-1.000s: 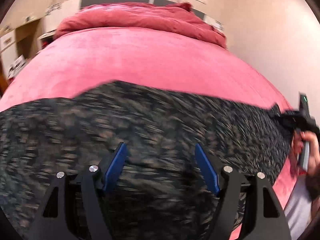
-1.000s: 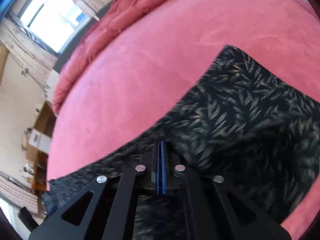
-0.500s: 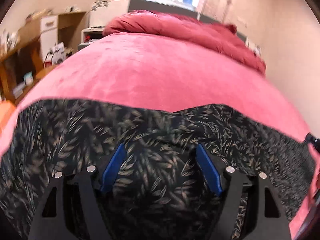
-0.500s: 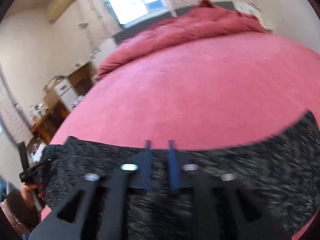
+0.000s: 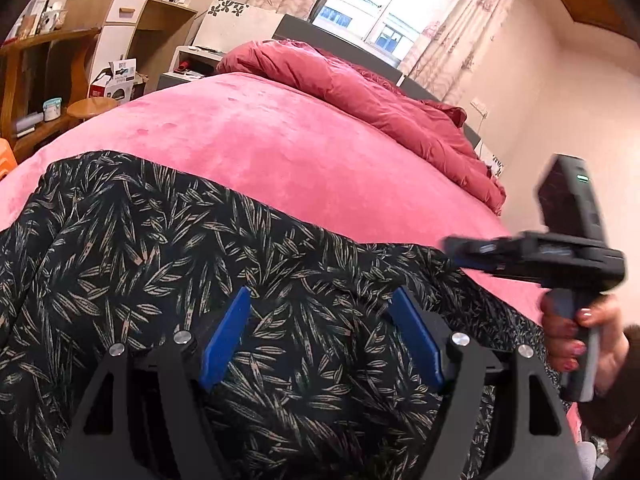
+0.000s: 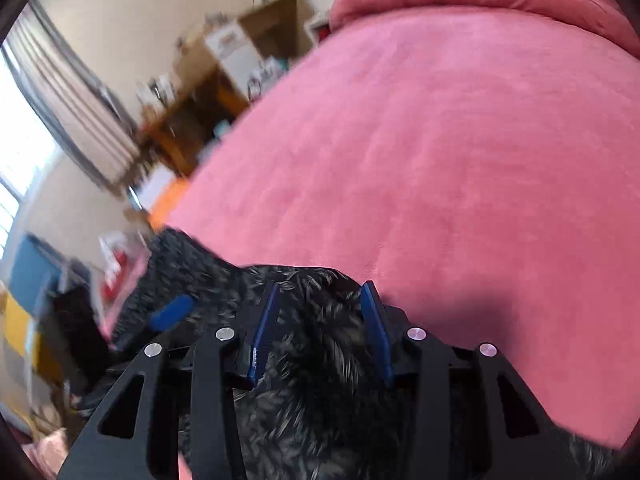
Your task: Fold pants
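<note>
The pants [image 5: 160,264] are black with a tan leaf print and lie spread across the near part of a pink bed [image 5: 280,148]. My left gripper [image 5: 320,332] is open, its blue pads hovering over the cloth with nothing between them. My right gripper [image 6: 320,328] is open too, over the pants' edge [image 6: 312,380], empty. In the left wrist view the right gripper [image 5: 532,256] shows at the right, held by a hand above the pants' right end. A blue pad of the left gripper [image 6: 172,312] shows blurred in the right wrist view.
A crumpled red duvet [image 5: 360,92] lies at the head of the bed. Wooden shelves and boxes [image 5: 80,60] stand to the left of the bed. A window with curtains [image 5: 380,4] is behind the headboard. A wall runs along the right.
My right gripper was shut on the pants a second ago; it has let go and now stands open, swung toward the left. The pants have settled flat. My left gripper stayed open.
</note>
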Motion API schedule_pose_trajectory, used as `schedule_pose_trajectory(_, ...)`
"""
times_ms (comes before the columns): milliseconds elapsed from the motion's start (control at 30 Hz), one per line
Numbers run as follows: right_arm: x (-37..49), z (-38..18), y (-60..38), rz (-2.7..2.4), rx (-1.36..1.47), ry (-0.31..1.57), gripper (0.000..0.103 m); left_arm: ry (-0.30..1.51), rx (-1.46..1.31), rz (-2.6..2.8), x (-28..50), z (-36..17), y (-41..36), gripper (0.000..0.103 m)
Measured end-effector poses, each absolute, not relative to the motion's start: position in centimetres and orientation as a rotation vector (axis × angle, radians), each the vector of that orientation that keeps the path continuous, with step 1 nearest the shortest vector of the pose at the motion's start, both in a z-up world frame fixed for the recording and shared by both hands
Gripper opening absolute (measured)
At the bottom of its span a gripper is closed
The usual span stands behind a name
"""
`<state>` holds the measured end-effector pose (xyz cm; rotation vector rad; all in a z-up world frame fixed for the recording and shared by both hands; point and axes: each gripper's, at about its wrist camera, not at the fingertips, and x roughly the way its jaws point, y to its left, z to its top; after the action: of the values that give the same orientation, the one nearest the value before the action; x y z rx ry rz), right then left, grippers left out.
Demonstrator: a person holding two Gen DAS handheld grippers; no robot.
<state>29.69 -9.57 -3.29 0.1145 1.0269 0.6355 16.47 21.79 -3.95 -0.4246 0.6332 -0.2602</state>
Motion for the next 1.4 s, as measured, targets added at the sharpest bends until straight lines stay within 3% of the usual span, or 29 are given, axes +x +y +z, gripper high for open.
schedule_pose_trajectory(67, 30.5, -4.6, -8.4, 0.656, 0.113, 1.089, 0.010, 0.626, -0.434, -0.264, 16.6, -4.0, 22.0, 0.074)
schedule_pose_trajectory(167, 29.1, -3.5, -8.0, 0.609, 0.007, 0.975, 0.008, 0.613, -0.449, -0.266, 16.3, -4.3, 22.4, 0.074)
schedule_pose_trajectory(467, 31.2, -6.2, -9.5, 0.500, 0.125, 0.876, 0.010, 0.650, -0.425, -0.228, 17.0, -4.2, 21.8, 0.073)
schedule_pose_trajectory(500, 31.3, -6.0, -9.8, 0.516, 0.172, 0.879, 0.012, 0.670, -0.407, -0.211, 17.1, -3.9, 21.3, 0.074)
schedule_pose_trajectory(567, 30.9, -4.7, -12.5, 0.490, 0.277, 0.854, 0.037, 0.723, -0.349, -0.176, 17.7, -3.0, 20.2, 0.076)
schedule_pose_trajectory(733, 27.0, -1.3, -17.3, 0.473, 0.288, 0.702, 0.037, 0.757, -0.163, -0.027, 20.2, -0.3, 19.7, 0.084)
schedule_pose_trajectory(900, 23.7, -2.7, -18.1, 0.526, 0.170, 0.759, 0.024, 0.809, -0.259, 0.144, 21.0, -2.7, 25.9, 0.085)
schedule_pose_trajectory(1000, 24.4, -4.9, -17.4, 0.500, 0.114, 0.806, 0.014, 0.735, -0.298, 0.134, 19.0, -3.2, 27.4, 0.078)
schedule_pose_trajectory(1067, 25.5, -5.5, -17.0, 0.444, 0.123, 0.783, 0.000, 0.720, -0.317, 0.146, 18.5, -3.4, 27.9, 0.075)
schedule_pose_trajectory(1200, 27.6, -6.7, -17.3, 0.405, 0.188, 0.780, 0.000, 0.723, -0.291, 0.174, 18.5, -3.8, 27.5, 0.072)
schedule_pose_trajectory(1300, 27.2, -6.0, -17.8, 0.432, 0.220, 0.759, 0.000, 0.747, -0.254, 0.158, 19.0, -3.5, 26.7, 0.084)
schedule_pose_trajectory(1333, 26.6, -5.6, -18.5, 0.423, 0.243, 0.751, 0.004, 0.747, -0.242, 0.144, 18.7, -3.0, 26.1, 0.091)
schedule_pose_trajectory(1400, 24.8, -4.5, -19.9, 0.407, 0.297, 0.706, 0.025, 0.721, -0.218, 0.145, 17.9, -1.9, 25.5, 0.093)
